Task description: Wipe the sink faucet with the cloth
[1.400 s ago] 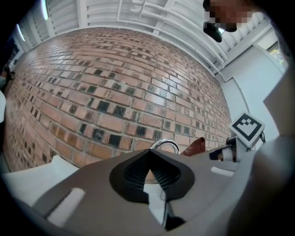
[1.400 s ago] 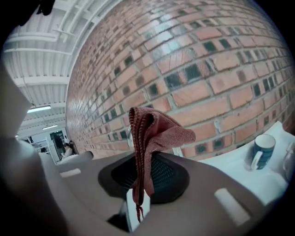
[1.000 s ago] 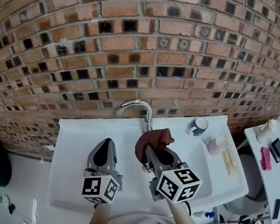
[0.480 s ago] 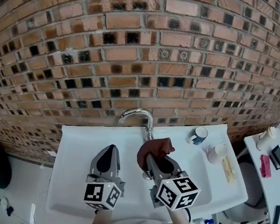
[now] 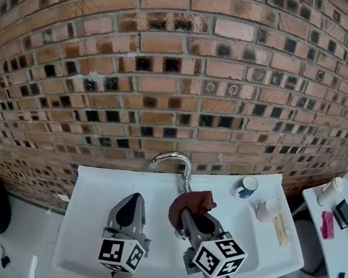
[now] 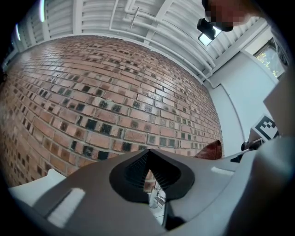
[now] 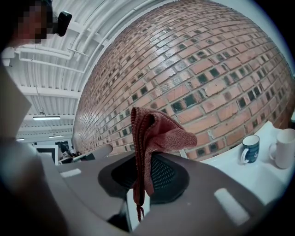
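Over the white ceramic sink point(image 5: 92, 184), set against a red-brown brick wall point(image 5: 171, 70), the wiping step looks to be at its start or just under way. The rust-red knitted cloth point(image 5: 194, 200) sits at the foot of the curved chrome faucet point(image 5: 172, 159), just beside its upright stem. It may be touching the stem, though the head view does not settle whether there is contact. The right gripper point(image 5: 188, 216) is clamped on that cloth. In the right gripper view its jaws are drawn together on a bunched fold, with most of the fabric standing above the tips and a thin tail hanging below them. The left gripper point(image 5: 131, 201) hovers over the basin to the left of the faucet and apart from it, its jaws closed tip to tip with nothing between them. On the sink's ledge to the right stand a dark blue mug point(image 5: 246, 187) and a pale cup point(image 5: 265, 211), clear of the work. I judge that the next move calls for pressing the cloth against the stem and drawing it up along the arch to the spout, with a grip firm enough that the fabric does not slip out.
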`<state>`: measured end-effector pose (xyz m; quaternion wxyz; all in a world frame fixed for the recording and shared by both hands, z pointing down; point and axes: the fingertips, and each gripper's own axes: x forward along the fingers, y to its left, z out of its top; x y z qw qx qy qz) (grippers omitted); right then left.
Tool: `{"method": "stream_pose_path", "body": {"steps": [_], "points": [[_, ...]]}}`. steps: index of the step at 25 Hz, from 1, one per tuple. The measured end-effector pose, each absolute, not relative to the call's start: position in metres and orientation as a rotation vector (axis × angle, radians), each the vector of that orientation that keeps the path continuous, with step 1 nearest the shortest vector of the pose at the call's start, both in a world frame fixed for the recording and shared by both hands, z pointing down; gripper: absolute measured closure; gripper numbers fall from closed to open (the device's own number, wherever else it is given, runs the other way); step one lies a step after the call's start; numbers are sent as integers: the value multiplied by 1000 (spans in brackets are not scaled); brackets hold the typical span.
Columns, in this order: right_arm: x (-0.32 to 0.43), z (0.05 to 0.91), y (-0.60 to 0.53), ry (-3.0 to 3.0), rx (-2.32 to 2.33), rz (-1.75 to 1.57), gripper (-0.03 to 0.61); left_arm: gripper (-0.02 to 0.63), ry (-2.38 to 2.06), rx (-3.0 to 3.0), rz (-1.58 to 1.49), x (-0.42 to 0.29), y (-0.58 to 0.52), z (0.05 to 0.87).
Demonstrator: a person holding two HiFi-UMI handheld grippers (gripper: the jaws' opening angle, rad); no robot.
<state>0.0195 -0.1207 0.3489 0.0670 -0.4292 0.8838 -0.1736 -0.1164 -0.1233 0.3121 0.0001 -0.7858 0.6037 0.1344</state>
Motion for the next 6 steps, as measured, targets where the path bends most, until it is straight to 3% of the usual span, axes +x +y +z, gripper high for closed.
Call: {"method": "stream_pose_path", "body": {"steps": [6], "points": [[20,347,-111,2680,-1275,-547,534,610,1917,-2491,426,-113,-115,311]]}}
